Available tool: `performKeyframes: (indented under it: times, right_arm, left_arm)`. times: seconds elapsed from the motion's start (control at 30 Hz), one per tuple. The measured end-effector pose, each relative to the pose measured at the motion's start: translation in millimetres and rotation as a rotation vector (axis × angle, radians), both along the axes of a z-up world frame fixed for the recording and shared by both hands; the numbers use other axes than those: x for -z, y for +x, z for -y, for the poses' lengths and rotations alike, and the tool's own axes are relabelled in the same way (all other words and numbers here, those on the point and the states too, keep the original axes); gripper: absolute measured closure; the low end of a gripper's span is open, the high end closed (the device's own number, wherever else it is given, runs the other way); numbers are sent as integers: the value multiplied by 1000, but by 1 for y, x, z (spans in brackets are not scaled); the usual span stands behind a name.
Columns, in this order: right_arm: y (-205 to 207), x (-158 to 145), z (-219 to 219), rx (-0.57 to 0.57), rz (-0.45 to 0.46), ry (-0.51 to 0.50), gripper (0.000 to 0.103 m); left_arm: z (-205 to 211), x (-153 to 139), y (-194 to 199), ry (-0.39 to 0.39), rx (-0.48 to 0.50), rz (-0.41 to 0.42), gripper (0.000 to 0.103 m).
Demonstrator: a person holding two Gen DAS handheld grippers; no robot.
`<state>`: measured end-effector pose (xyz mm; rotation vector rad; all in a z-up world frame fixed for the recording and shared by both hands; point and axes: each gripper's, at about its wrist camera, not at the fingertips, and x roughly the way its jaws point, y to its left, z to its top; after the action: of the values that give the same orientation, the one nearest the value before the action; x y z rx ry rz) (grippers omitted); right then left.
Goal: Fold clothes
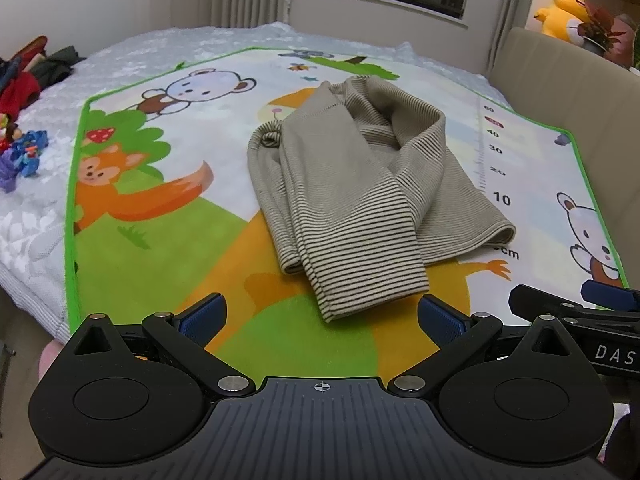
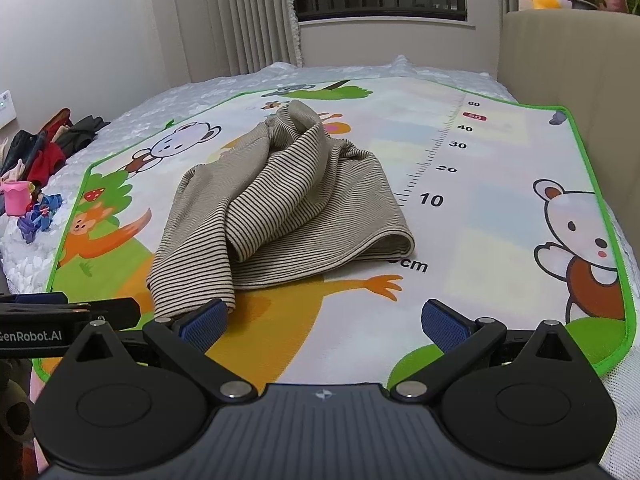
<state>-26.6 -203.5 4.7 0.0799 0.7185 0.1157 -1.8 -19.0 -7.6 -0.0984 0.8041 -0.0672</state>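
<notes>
The crumpled beige striped knit garment [image 1: 344, 196] is left unheld on the cartoon-printed play mat [image 1: 132, 264], both grippers' fingers [image 1: 204, 314] [image 2: 444, 322] being spread short of its near edge, seemingly for a first grasp.

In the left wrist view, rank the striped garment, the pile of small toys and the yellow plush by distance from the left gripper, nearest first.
From the left gripper:
1. Striped garment, straight ahead on the cartoon mat, its near end just beyond the open fingertips.
2. Small toys, far left on the white bedcover.
3. Yellow plush, upper right, behind the beige headboard.
</notes>
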Motion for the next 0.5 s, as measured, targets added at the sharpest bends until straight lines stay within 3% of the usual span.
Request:
performKeyframes:
  times: [0.5]
  right_arm:
    - [4,6,0,1,-24,0,0]
  left_arm:
    - [0,6,1,-12,2,-16,0]
